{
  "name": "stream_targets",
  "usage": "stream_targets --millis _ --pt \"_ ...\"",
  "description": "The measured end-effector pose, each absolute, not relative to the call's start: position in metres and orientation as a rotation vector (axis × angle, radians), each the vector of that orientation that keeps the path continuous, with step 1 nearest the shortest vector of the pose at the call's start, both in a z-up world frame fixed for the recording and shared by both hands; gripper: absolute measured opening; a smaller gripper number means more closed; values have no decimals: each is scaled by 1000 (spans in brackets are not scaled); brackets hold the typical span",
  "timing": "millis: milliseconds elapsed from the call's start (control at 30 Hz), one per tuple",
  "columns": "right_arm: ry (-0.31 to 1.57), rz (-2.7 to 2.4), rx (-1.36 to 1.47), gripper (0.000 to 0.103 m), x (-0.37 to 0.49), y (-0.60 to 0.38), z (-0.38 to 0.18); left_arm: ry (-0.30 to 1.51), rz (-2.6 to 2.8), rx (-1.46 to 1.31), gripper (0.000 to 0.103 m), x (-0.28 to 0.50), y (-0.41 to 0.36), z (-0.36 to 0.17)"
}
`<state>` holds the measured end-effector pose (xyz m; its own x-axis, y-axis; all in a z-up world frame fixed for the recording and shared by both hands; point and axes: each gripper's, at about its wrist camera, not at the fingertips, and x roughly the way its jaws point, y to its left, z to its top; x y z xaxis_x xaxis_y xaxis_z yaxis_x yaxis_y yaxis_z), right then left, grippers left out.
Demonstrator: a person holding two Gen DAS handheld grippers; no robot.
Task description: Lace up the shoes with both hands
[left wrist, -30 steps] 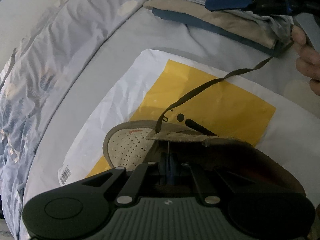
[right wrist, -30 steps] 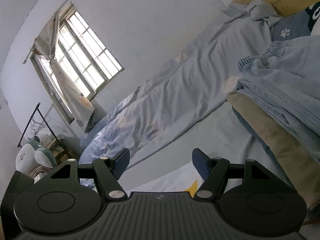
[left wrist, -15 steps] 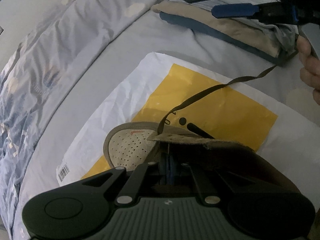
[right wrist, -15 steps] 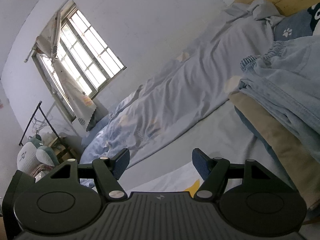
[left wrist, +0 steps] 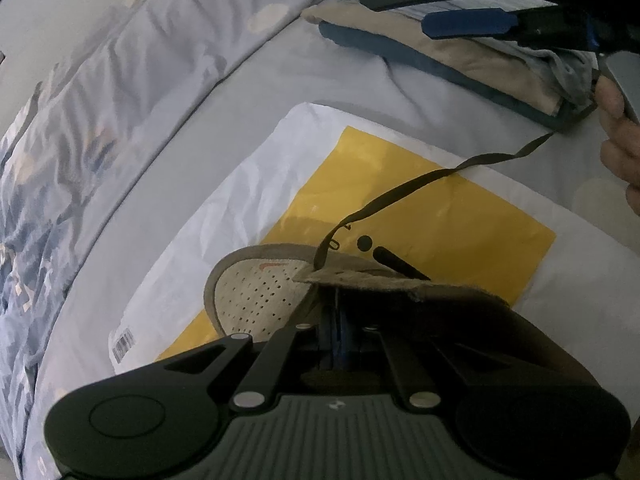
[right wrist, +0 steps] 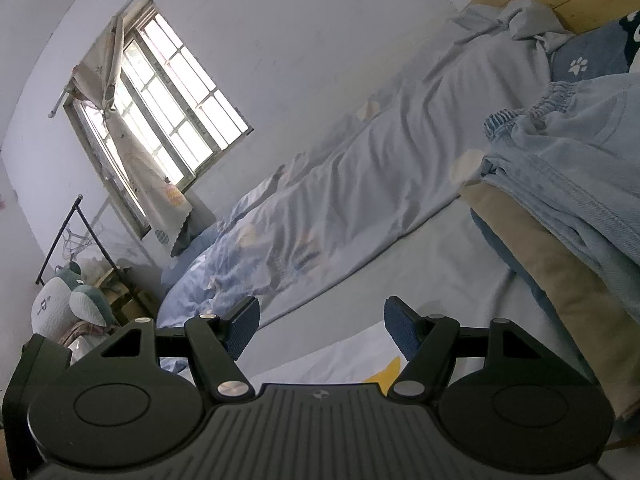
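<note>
While left hand-held gripper point(left wrist: 334, 320) clamps shoe point(left wrist: 272, 292) tongue (jaws together), right hand-held gripper point(right wrist: 320, 326) gapes, lace point(left wrist: 404, 192) outstretched

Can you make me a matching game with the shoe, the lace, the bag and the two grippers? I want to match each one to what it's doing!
Things:
1. lace
2. shoe
3. left gripper
4. right gripper

States:
A. jaws wide apart, nothing between them
B. lying on the white and yellow bag
C. shut, at the shoe's edge
D. stretched from the shoe toward the hand

Pairs: 1-D, 2-B, 3-C, 4-A
</note>
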<state>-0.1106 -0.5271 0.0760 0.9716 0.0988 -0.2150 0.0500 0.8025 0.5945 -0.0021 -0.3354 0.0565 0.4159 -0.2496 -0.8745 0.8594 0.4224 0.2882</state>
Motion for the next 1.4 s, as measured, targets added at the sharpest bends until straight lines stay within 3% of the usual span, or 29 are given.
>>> stream_targets --millis 1400 --pt "253 28 640 72 -107 -528 76 849 -811 854 0 -3 -336 58"
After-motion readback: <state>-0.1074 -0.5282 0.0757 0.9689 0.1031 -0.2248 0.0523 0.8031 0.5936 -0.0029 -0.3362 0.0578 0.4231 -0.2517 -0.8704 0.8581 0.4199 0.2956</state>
